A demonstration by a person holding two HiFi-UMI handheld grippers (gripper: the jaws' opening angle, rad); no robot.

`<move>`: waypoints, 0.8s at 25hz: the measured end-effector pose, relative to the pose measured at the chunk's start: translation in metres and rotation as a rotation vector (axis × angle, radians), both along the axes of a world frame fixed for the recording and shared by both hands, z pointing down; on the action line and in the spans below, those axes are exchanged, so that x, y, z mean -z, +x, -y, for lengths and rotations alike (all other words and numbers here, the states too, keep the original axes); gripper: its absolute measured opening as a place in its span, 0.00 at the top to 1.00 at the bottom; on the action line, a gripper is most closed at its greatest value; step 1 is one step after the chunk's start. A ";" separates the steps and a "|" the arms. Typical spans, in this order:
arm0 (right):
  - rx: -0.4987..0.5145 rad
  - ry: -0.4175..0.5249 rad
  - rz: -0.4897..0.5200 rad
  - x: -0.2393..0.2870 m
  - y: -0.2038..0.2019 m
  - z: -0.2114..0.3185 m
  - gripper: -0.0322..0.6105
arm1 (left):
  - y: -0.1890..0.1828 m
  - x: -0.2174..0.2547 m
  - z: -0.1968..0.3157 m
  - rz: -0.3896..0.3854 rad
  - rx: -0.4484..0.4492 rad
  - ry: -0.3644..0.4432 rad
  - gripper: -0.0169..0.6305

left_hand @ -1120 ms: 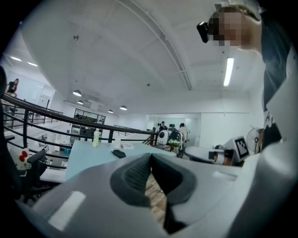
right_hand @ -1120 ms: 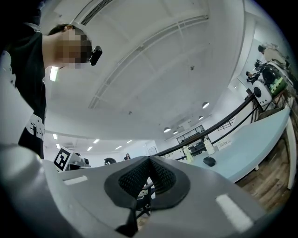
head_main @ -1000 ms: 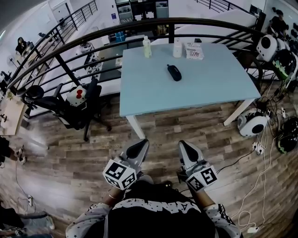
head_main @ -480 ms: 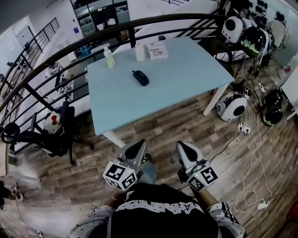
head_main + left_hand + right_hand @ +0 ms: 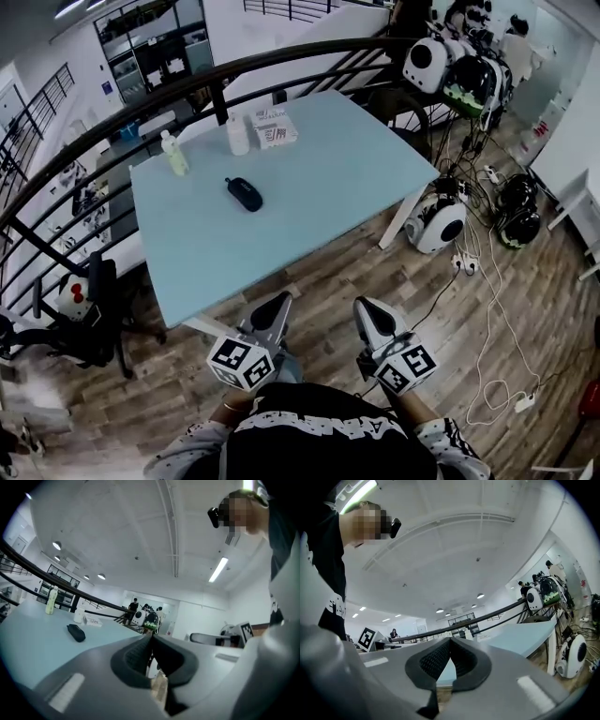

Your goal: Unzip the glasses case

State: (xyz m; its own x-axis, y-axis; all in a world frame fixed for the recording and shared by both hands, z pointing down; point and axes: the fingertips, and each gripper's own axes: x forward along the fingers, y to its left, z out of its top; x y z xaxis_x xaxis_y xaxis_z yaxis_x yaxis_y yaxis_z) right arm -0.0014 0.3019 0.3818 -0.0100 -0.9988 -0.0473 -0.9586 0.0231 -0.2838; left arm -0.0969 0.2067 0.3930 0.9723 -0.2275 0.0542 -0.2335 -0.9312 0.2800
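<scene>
While my left gripper [image 5: 278,302] and right gripper [image 5: 365,307] were both pressed together empty, the black oval glasses case [image 5: 244,194] lay at eleven o'clock on the pale-blue table [image 5: 328,187].

This looks like an open-plan robotics lab up on a mezzanine; a curved black railing [image 5: 217,98] runs past the far edge of the pale blue surface [image 5: 309,187]; white rounded robots [image 5: 436,223] and loose cables [image 5: 487,319] crowd the wood floor [image 5: 375,281] off its right edge; shelving [image 5: 150,47] stands beyond; strip lights [image 5: 218,569] hang overhead.
</scene>
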 end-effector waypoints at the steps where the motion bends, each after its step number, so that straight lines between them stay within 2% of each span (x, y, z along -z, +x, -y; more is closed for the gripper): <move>1: 0.000 -0.008 0.004 -0.002 0.003 0.010 0.96 | 0.002 -0.002 0.009 0.001 0.001 -0.001 0.97; 6: 0.037 -0.036 0.010 -0.005 0.013 0.074 0.96 | 0.004 -0.009 0.070 0.002 0.046 -0.016 0.97; 14: 0.105 -0.041 -0.038 0.011 0.015 0.171 0.96 | -0.015 -0.011 0.162 -0.004 0.164 -0.024 0.97; 20: 0.108 -0.055 -0.078 0.024 0.023 0.230 0.96 | -0.012 0.001 0.221 -0.034 0.182 -0.027 0.97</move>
State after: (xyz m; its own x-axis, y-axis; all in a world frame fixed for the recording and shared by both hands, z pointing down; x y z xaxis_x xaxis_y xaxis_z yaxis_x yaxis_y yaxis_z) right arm 0.0214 0.0718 0.3577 -0.1193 -0.9928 0.0125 -0.9705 0.1139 -0.2123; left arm -0.1087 -0.0144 0.3920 0.9165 -0.3990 0.0300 -0.3875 -0.8665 0.3148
